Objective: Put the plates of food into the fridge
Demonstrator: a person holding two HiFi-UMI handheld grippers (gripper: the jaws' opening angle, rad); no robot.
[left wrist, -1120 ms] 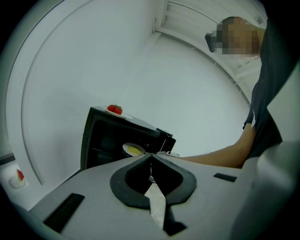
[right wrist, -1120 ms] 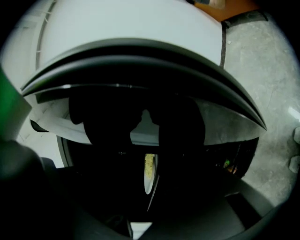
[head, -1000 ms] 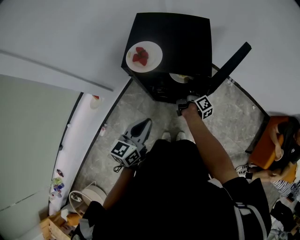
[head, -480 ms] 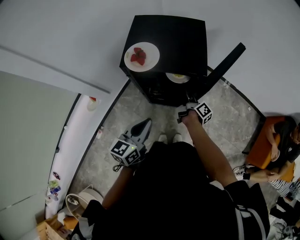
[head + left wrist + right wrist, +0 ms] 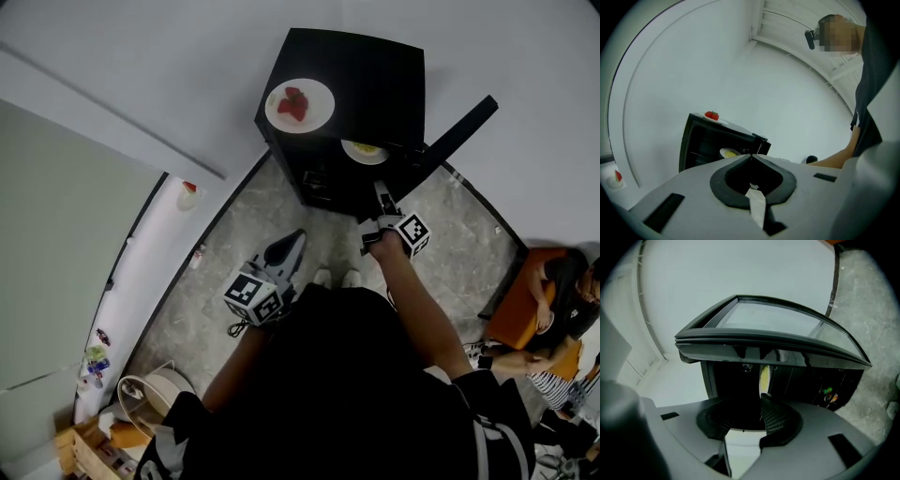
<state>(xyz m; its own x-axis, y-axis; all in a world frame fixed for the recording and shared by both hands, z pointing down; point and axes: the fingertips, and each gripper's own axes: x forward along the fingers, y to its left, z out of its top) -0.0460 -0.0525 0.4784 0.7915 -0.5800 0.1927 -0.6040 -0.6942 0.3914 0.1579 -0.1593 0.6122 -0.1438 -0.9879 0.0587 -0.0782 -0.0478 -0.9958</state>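
Observation:
A black mini fridge (image 5: 375, 66) stands against the wall with its door (image 5: 459, 139) swung open. A white plate of strawberries (image 5: 299, 105) rests on its top. A second plate with yellow food (image 5: 365, 151) sits on a shelf inside. My right gripper (image 5: 380, 191) hangs just in front of the opening, open and holding nothing. In the right gripper view that plate (image 5: 764, 376) shows edge-on past the right gripper (image 5: 740, 401). My left gripper (image 5: 296, 238) is low over the floor, shut and holding nothing. From the left gripper (image 5: 751, 155) I see the strawberries (image 5: 712, 115) and the fridge (image 5: 698, 140).
Grey stone floor (image 5: 234, 234) lies in front of the fridge. A white ledge (image 5: 155, 272) with small items runs along the left wall. A round basket (image 5: 150, 398) and a box stand at the lower left. A person sits on an orange seat (image 5: 520, 314) at the right.
My right gripper has drawn back out of the fridge opening, and the plate with yellow food stays on the shelf inside. The left gripper has hardly moved.

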